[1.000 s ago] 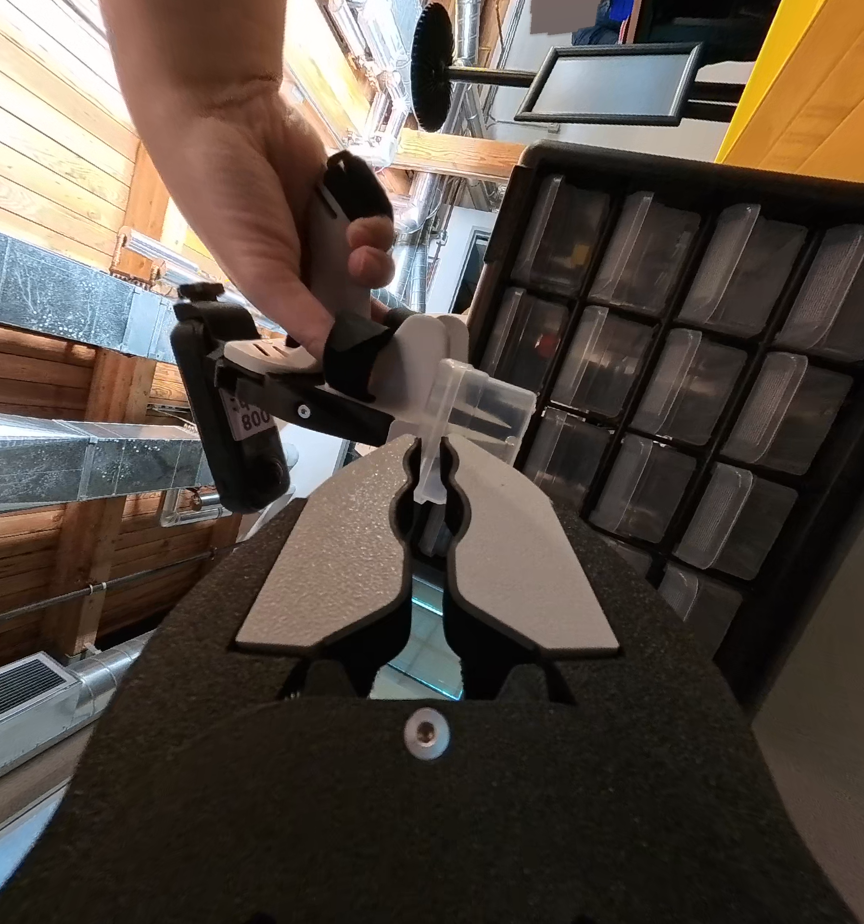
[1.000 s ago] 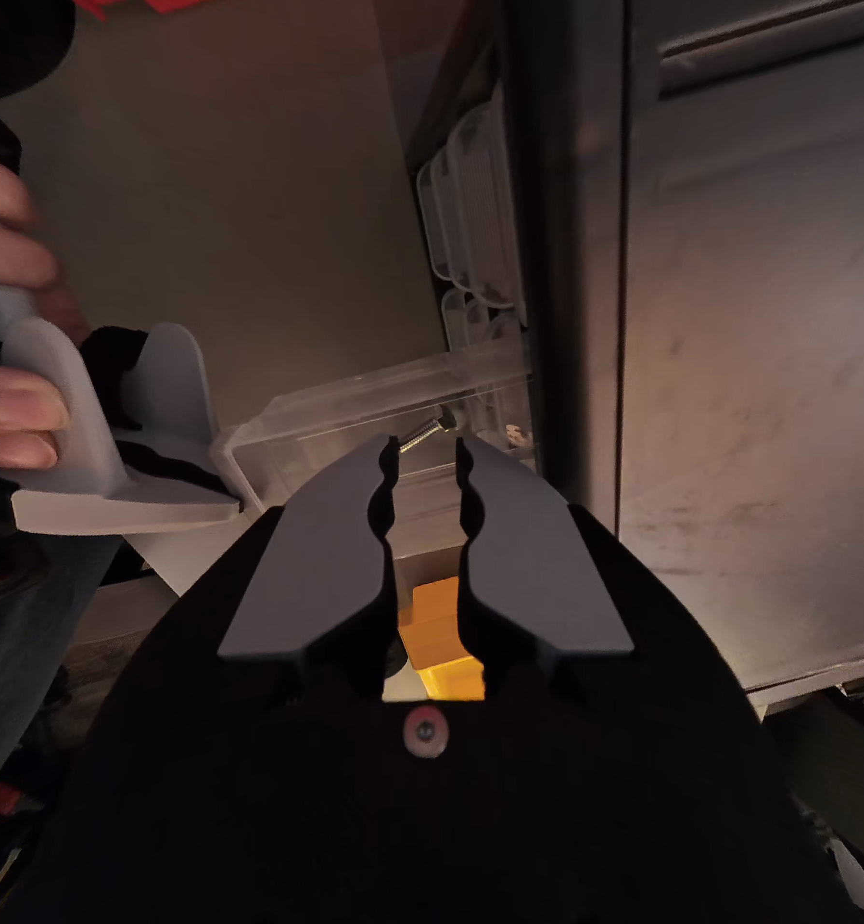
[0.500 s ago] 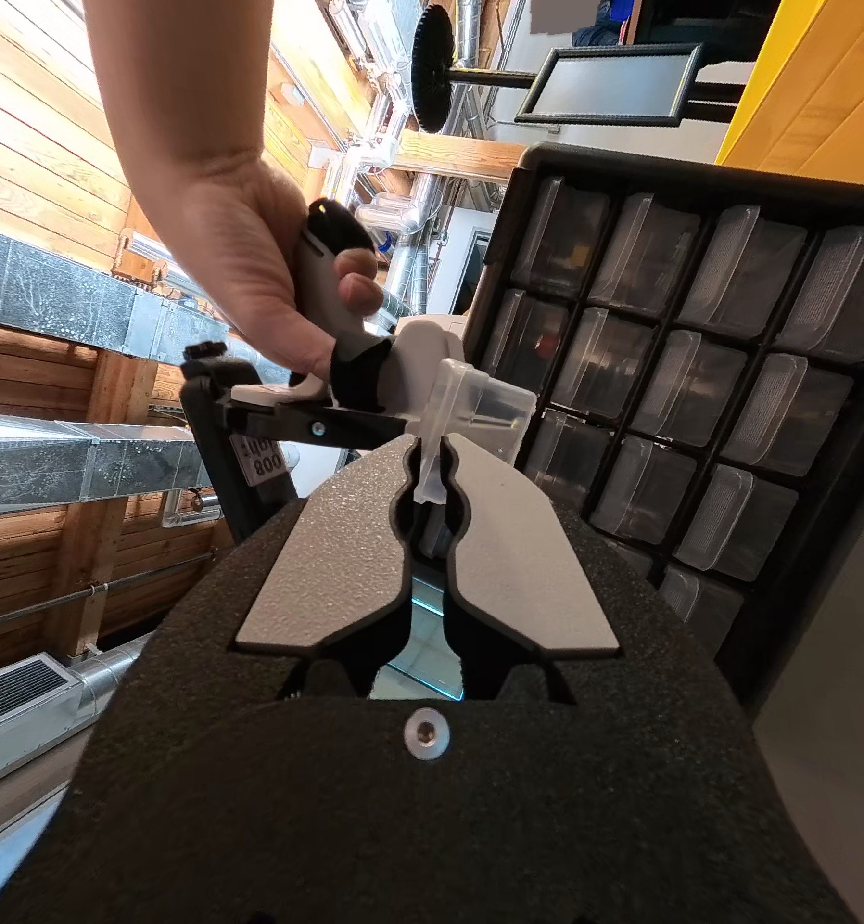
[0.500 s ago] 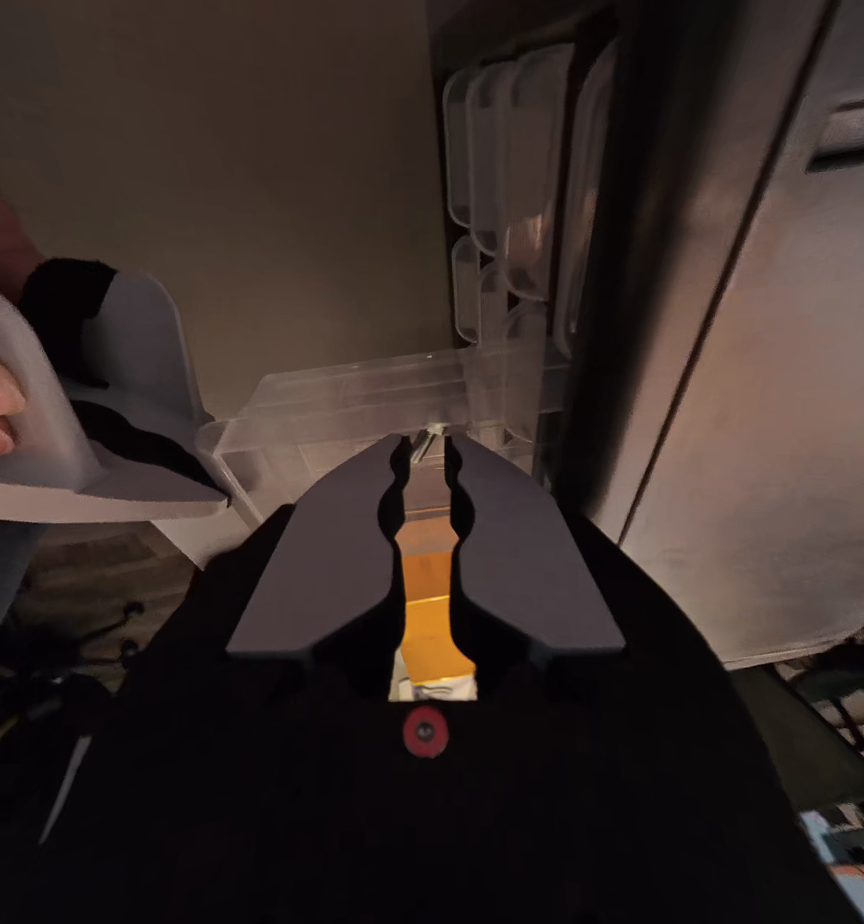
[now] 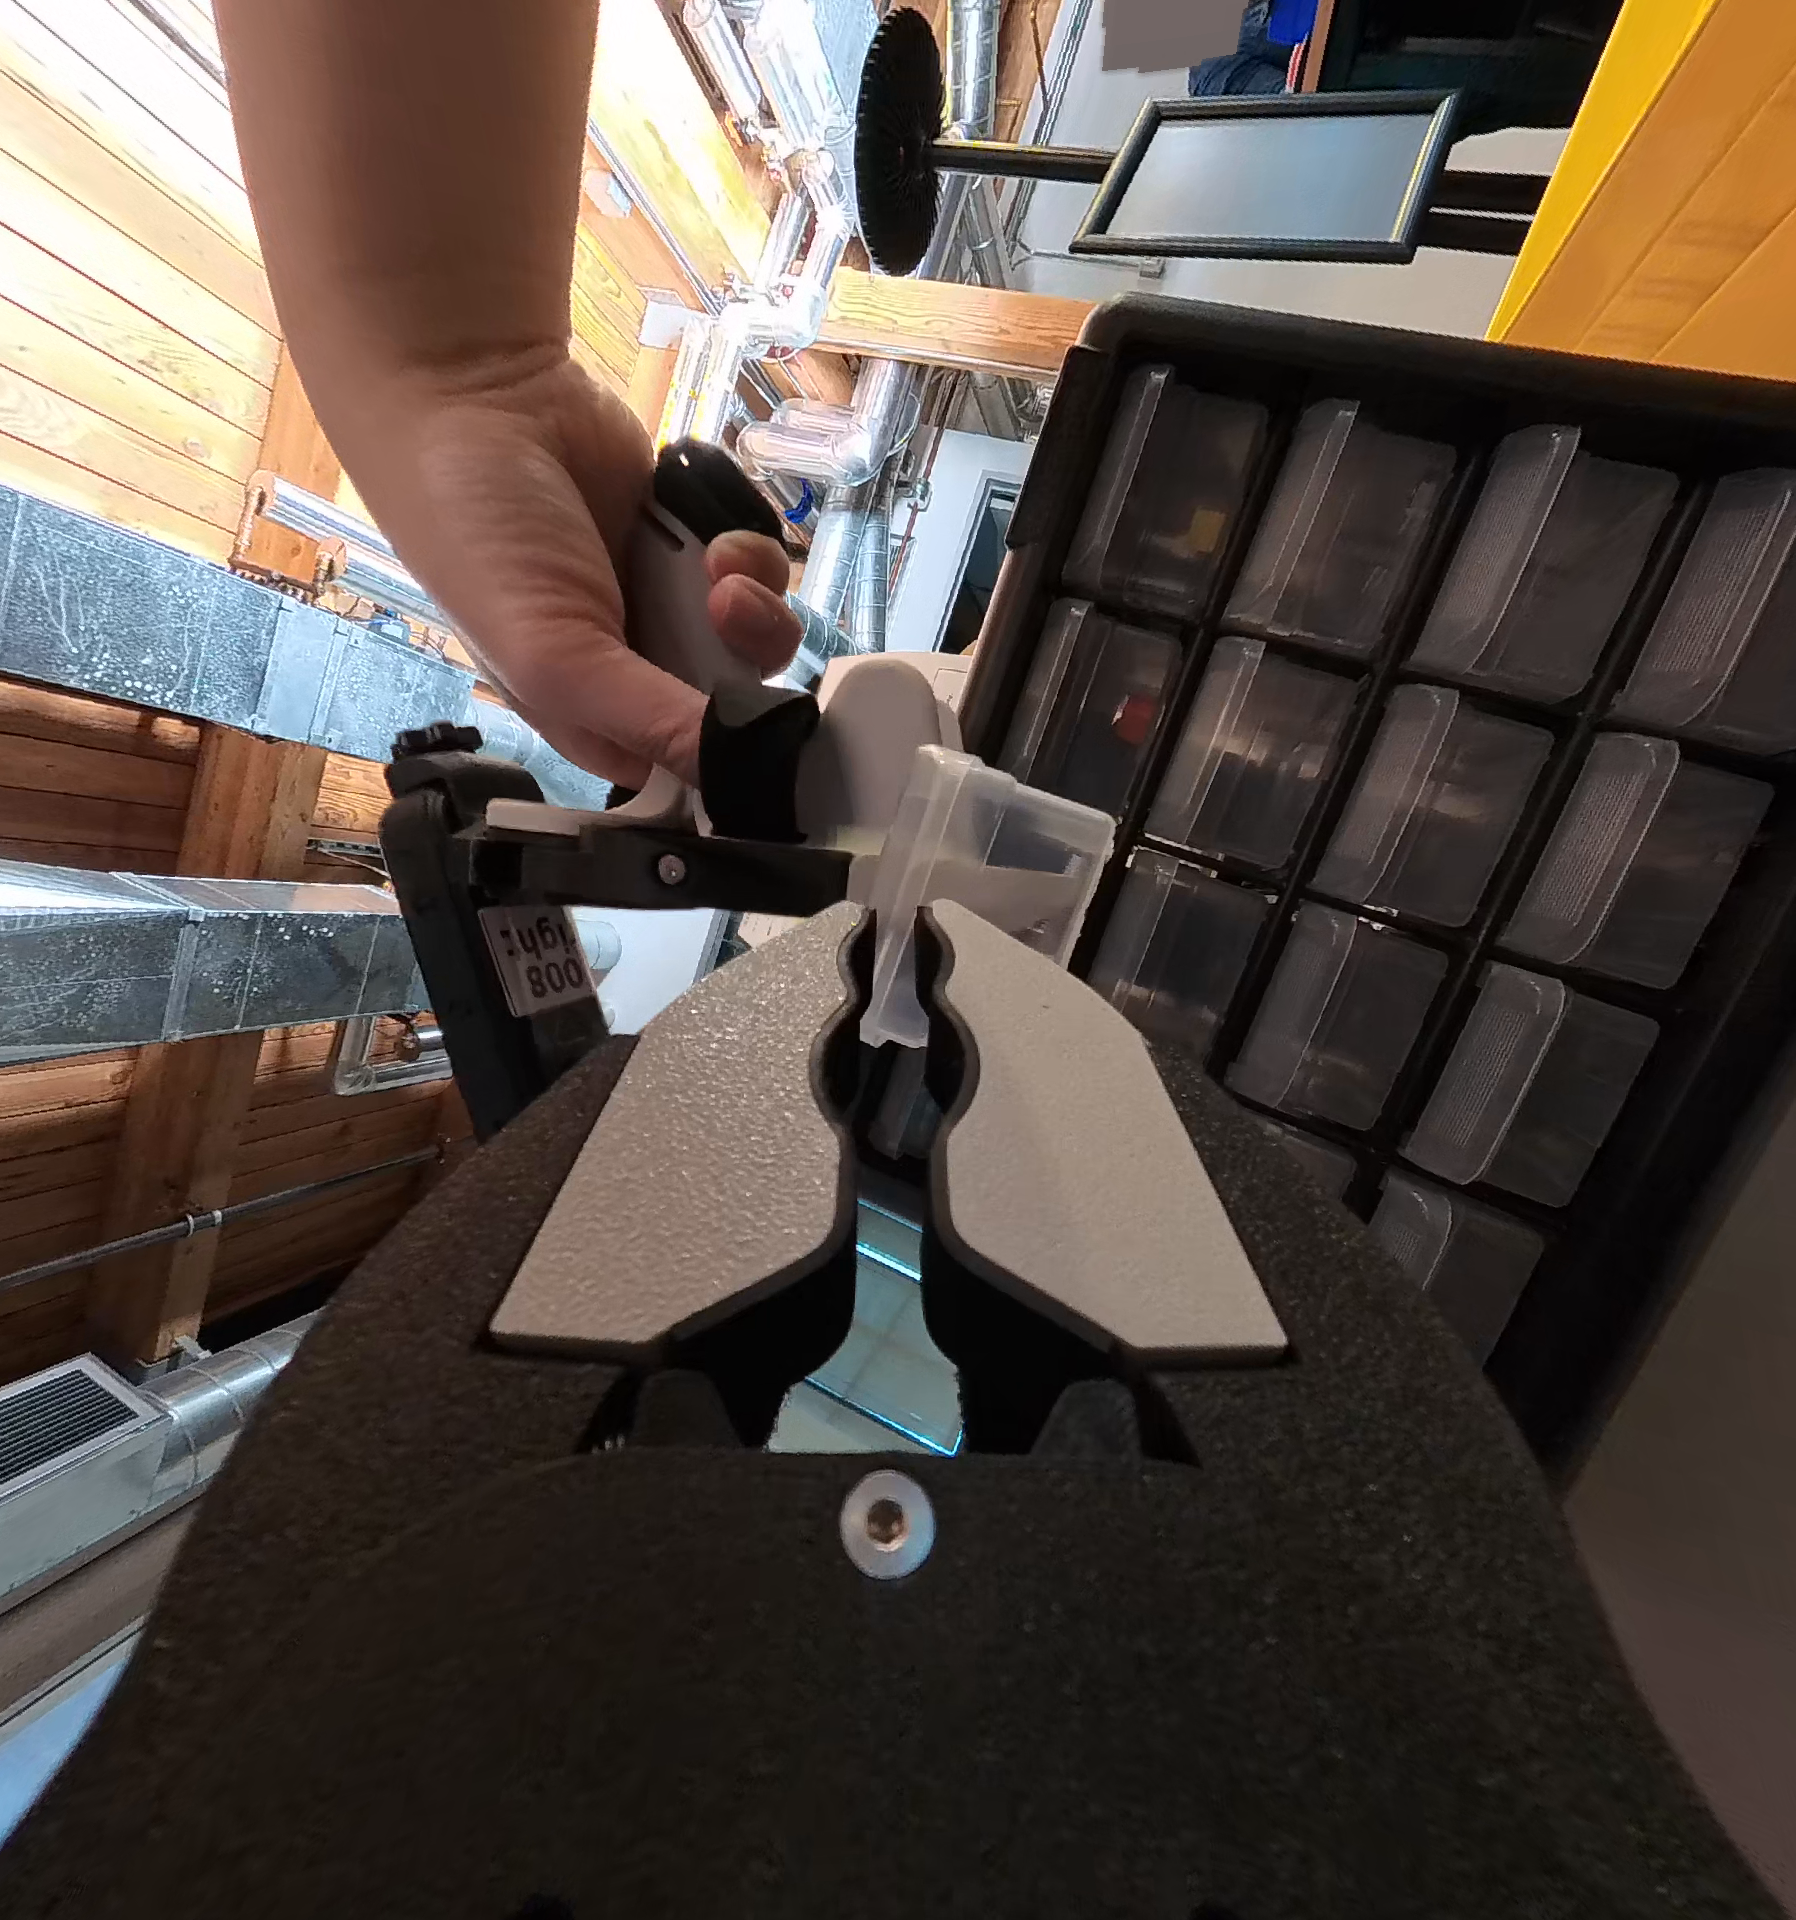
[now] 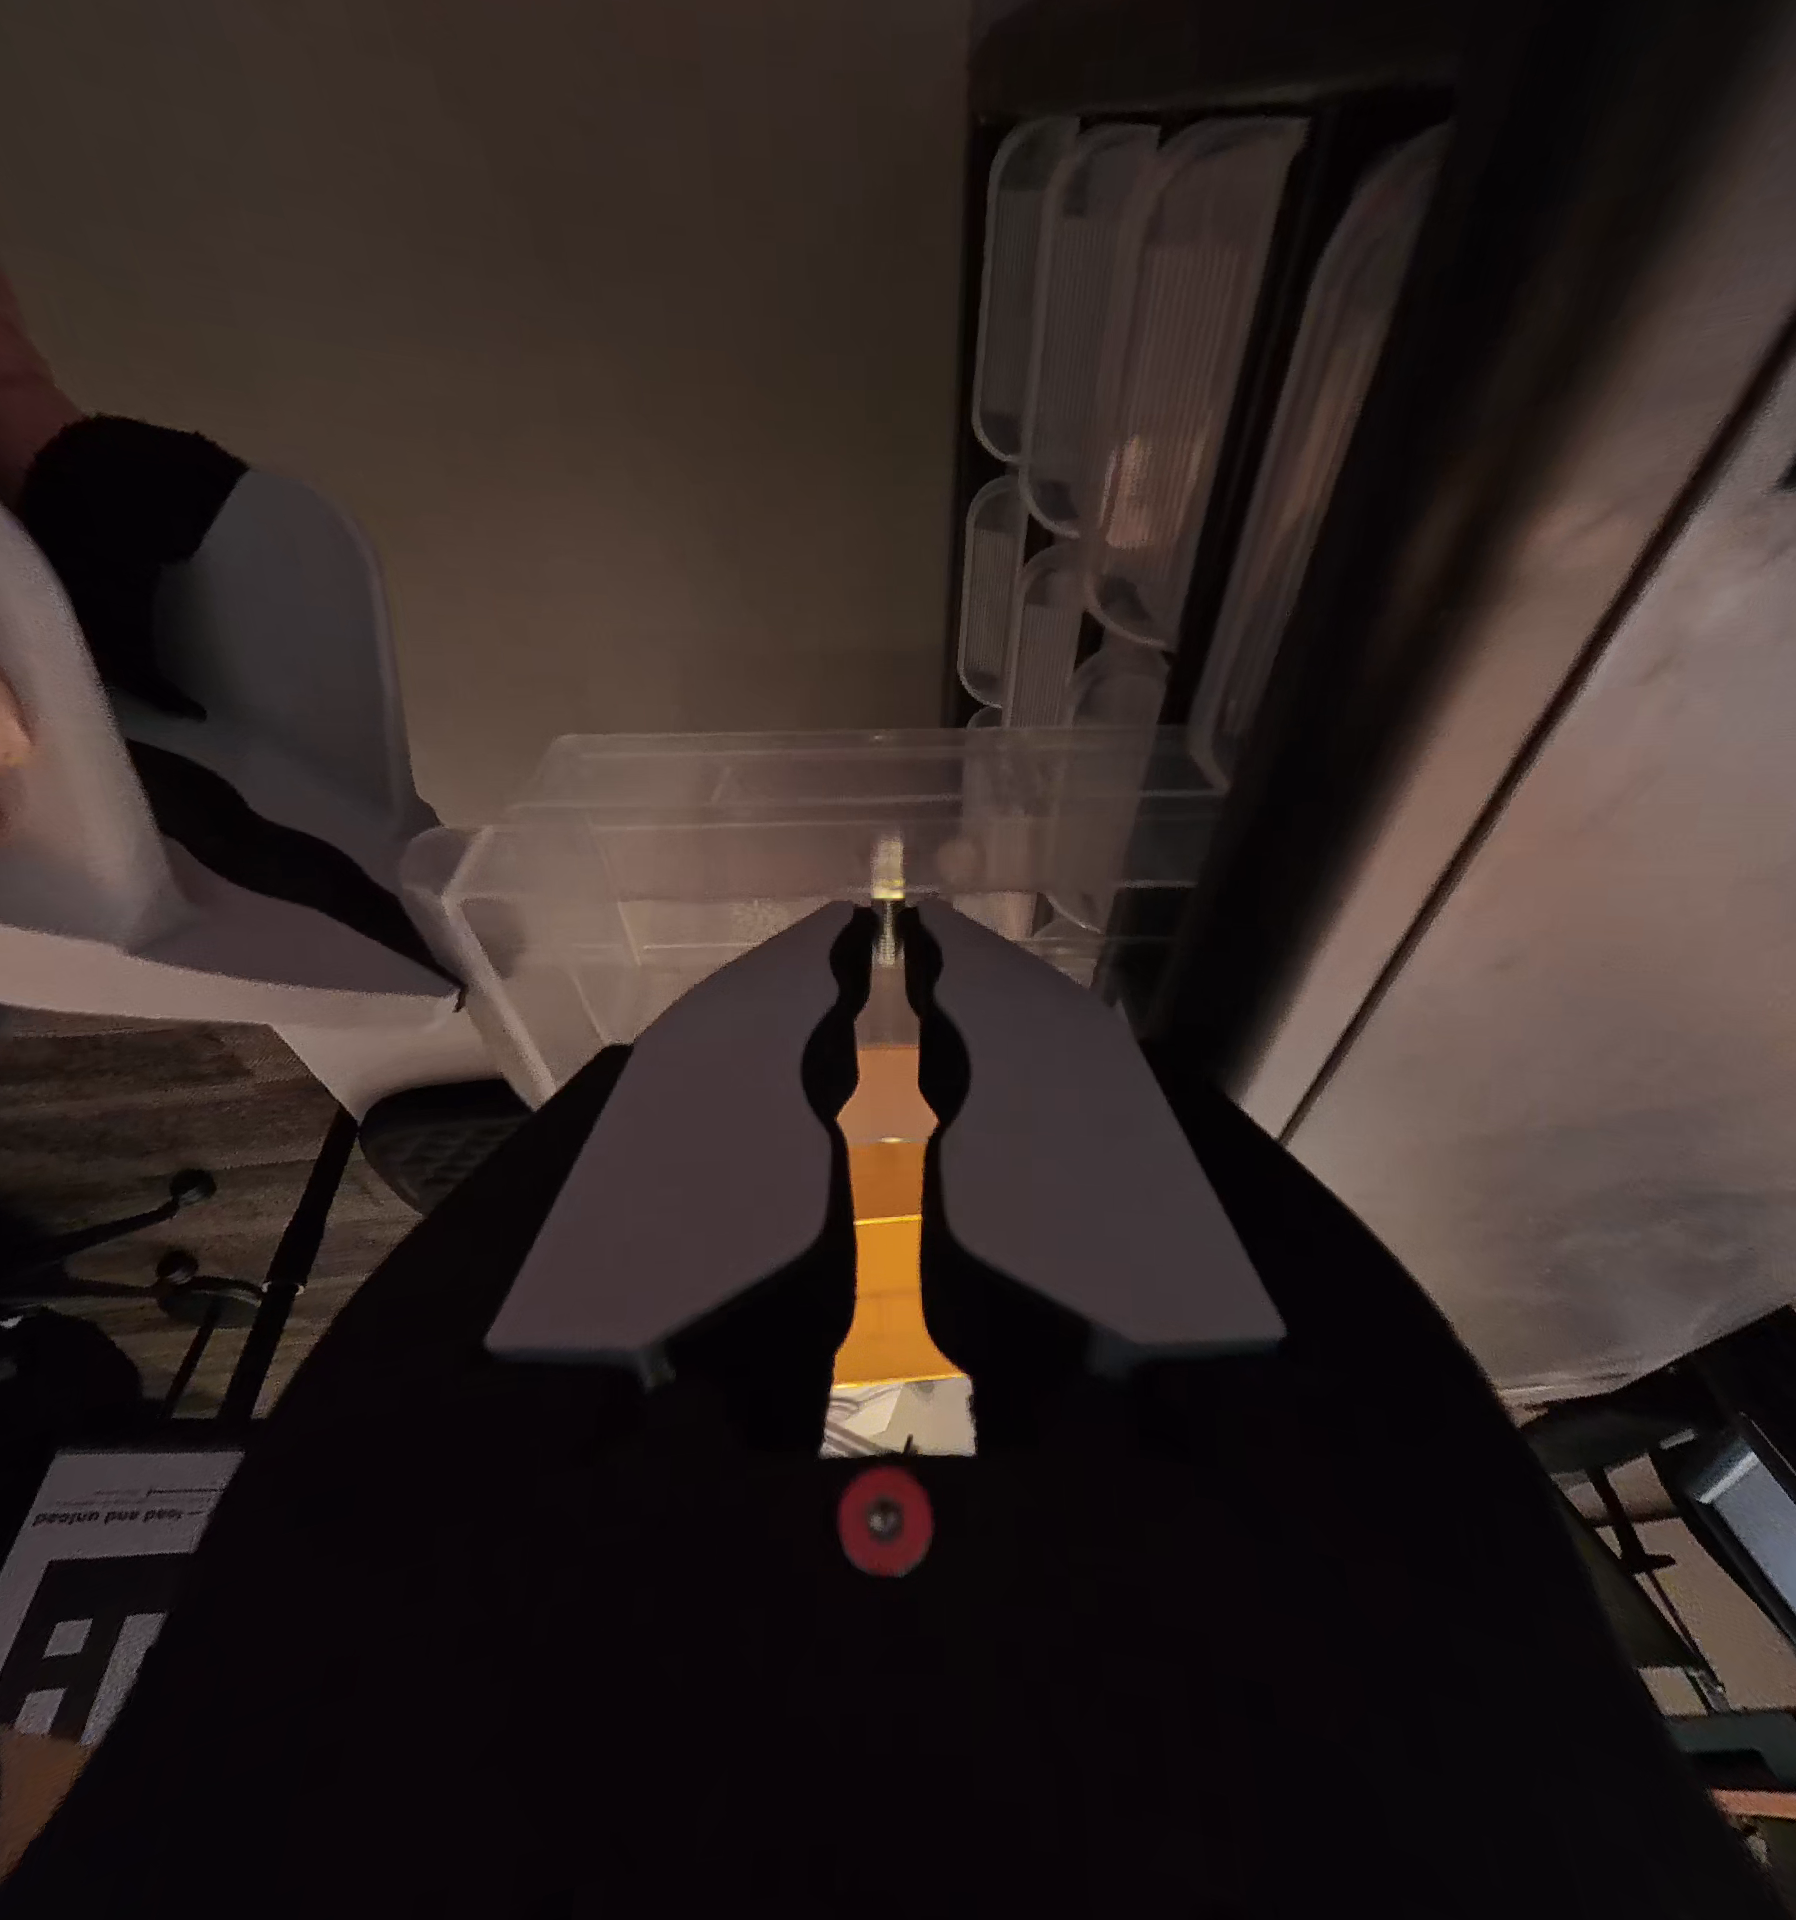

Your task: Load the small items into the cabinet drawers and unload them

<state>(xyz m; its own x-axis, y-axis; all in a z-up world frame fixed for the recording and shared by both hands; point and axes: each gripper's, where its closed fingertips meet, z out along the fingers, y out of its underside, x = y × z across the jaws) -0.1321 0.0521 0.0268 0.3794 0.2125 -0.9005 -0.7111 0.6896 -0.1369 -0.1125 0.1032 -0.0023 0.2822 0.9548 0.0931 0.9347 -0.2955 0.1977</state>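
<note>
1. Clear plastic makes up the drawer [image 6: 852, 821], which is pulled most of the way out of the black cabinet [image 5: 1434, 831] and held level in the air beside the cabinet's open slot, near the lower rows at the frame's edge.
2. A small metal screw [image 6: 886, 883] sits upright at the drawer's near wall. It is blurred, so I cannot tell whether it is inside the drawer or just in front of it.
3. The right gripper [image 6: 886, 914] has its fingertips nearly together with the screw's shank between them. I judge it clenched on the screw, though the contact itself is soft in the right wrist view.
4. The left gripper [image 5: 894, 977] is closed to a narrow gap and grasps the drawer's front tab, so the drawer hangs from that pinch. A hand [image 5: 541, 582] works the right gripper's handle just behind the drawer.
5. The step in hand looks like lifting the screw out, or setting it in. To do it well, keep the left pinch steady and the drawer level, move the right gripper straight along the screw's axis, and keep its tips clear of the thin wall.
6. The other drawers [image 5: 1559, 769] sit closed in the cabinet's grid, some with small coloured items dimly visible inside.
</note>
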